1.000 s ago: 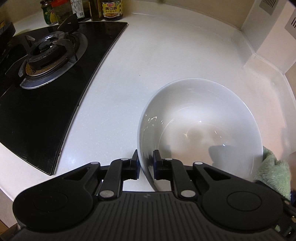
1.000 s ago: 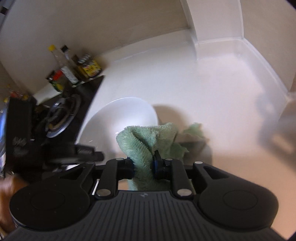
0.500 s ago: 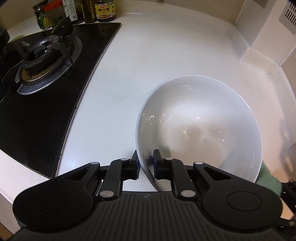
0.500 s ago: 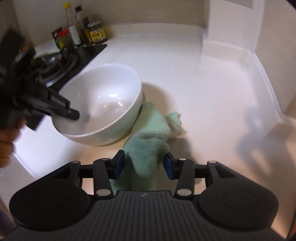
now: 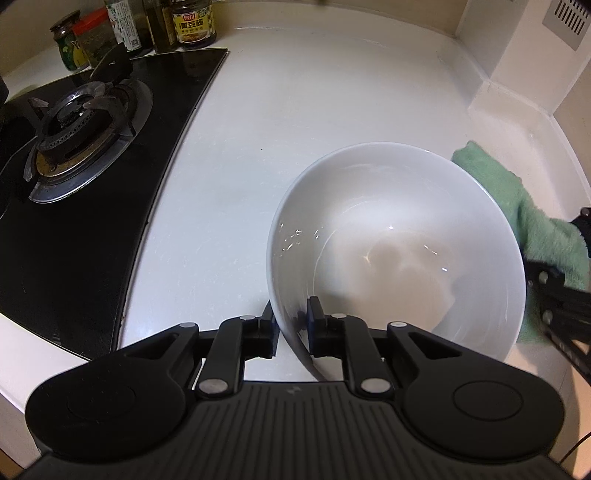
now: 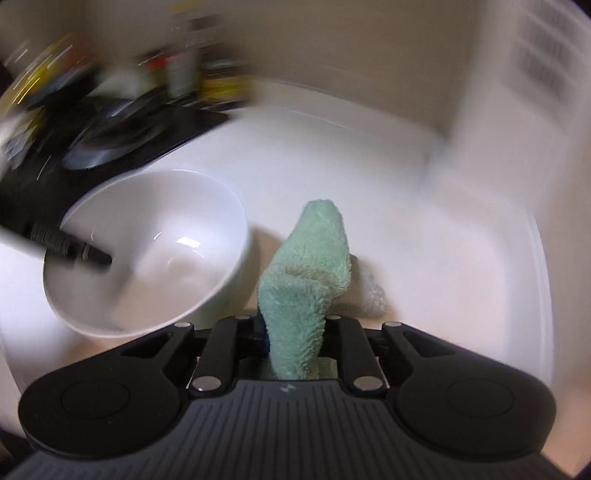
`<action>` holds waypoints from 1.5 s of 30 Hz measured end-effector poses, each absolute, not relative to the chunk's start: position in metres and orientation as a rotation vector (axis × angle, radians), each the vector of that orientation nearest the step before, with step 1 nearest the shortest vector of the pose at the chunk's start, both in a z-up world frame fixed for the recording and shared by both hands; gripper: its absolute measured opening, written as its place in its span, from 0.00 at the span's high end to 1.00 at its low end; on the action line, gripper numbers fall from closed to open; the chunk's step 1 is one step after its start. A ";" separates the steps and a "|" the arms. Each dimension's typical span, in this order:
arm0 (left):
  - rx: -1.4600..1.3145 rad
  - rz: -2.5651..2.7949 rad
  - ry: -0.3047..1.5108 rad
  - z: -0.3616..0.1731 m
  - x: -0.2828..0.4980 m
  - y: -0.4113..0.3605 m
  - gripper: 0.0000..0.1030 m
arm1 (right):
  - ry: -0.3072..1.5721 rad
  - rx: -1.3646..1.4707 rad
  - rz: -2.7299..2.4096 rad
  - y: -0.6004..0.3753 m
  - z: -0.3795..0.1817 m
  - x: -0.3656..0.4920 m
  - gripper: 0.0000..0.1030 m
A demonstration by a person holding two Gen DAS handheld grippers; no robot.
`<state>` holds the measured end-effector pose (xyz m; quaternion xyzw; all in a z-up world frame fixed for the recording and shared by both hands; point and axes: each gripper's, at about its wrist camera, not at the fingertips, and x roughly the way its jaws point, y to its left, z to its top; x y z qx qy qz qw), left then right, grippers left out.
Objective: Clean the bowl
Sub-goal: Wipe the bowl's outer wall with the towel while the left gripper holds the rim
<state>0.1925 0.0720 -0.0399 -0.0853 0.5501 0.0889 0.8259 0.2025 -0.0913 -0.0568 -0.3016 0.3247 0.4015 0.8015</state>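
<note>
A white bowl (image 5: 399,236) stands tilted on the white counter (image 5: 295,110). My left gripper (image 5: 291,321) sits astride its near rim, one finger outside and one inside. Its jaws are opening slightly, while the pads still look to be on the wall. In the blurred right wrist view, that inner finger (image 6: 88,254) shows inside the bowl (image 6: 166,236). A fluffy green cloth (image 6: 306,280) rises from between the fingers of my right gripper (image 6: 295,328), whose jaws are closing on it. The cloth (image 5: 532,221) hugs the bowl's right side.
A black gas hob (image 5: 85,122) with a burner fills the left. Jars and bottles (image 5: 192,22) line the back wall behind it. A wall column (image 5: 517,74) with a vent grille (image 5: 565,18) juts in at the back right.
My right gripper rolled, spread wide over the cloth beside the bowl, then closed on it; the cloth now stands up between its fingers. The left gripper stayed on the rim.
</note>
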 end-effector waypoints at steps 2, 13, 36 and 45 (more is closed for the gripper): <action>-0.179 0.195 1.168 -0.040 0.193 0.070 0.84 | 0.666 -0.783 0.956 -0.087 -0.054 0.197 0.87; -0.173 0.221 1.159 -0.039 0.192 0.064 0.83 | 0.715 -0.796 0.968 -0.084 -0.041 0.136 0.87; -0.176 0.154 1.204 -0.038 0.190 0.069 0.83 | 0.604 -0.890 0.960 -0.084 -0.042 0.174 0.89; -0.165 0.170 1.203 -0.037 0.187 0.062 0.82 | 0.647 -0.804 0.989 -0.070 -0.050 0.106 0.89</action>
